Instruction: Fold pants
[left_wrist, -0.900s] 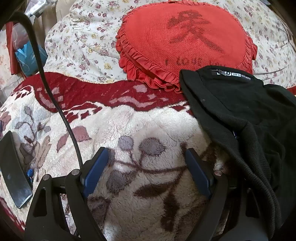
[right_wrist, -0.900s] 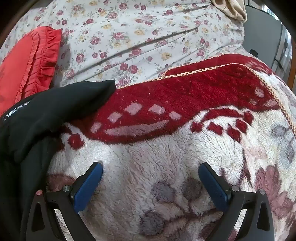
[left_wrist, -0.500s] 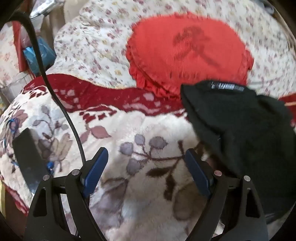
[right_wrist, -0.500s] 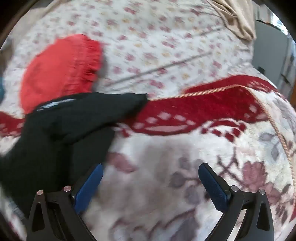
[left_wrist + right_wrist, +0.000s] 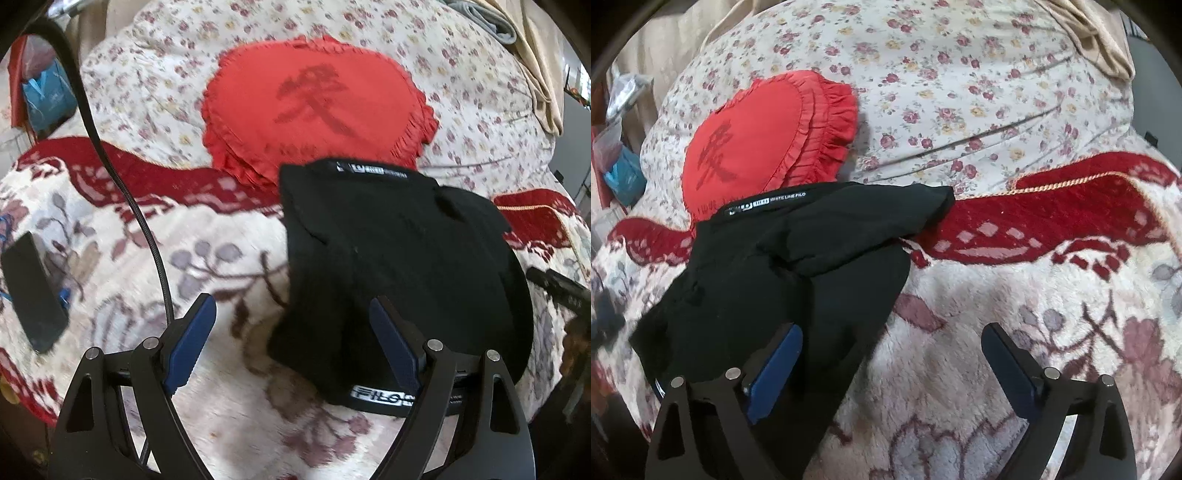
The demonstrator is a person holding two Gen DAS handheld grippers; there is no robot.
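The black pants lie folded in a bundle on the fleece blanket, with a white-lettered waistband at the far edge and another at the near edge. They also show in the right wrist view. My left gripper is open and empty, raised above the bundle's left edge. My right gripper is open and empty, raised above the bundle's right side, its left finger over the cloth.
A red heart-shaped cushion lies just behind the pants on a floral sheet. A dark phone lies on the cream and red blanket at the left. A black cable hangs across the left view.
Both grippers have pulled back and up from the blanket, so more of the bed and the whole folded bundle come into view. Both stayed open.
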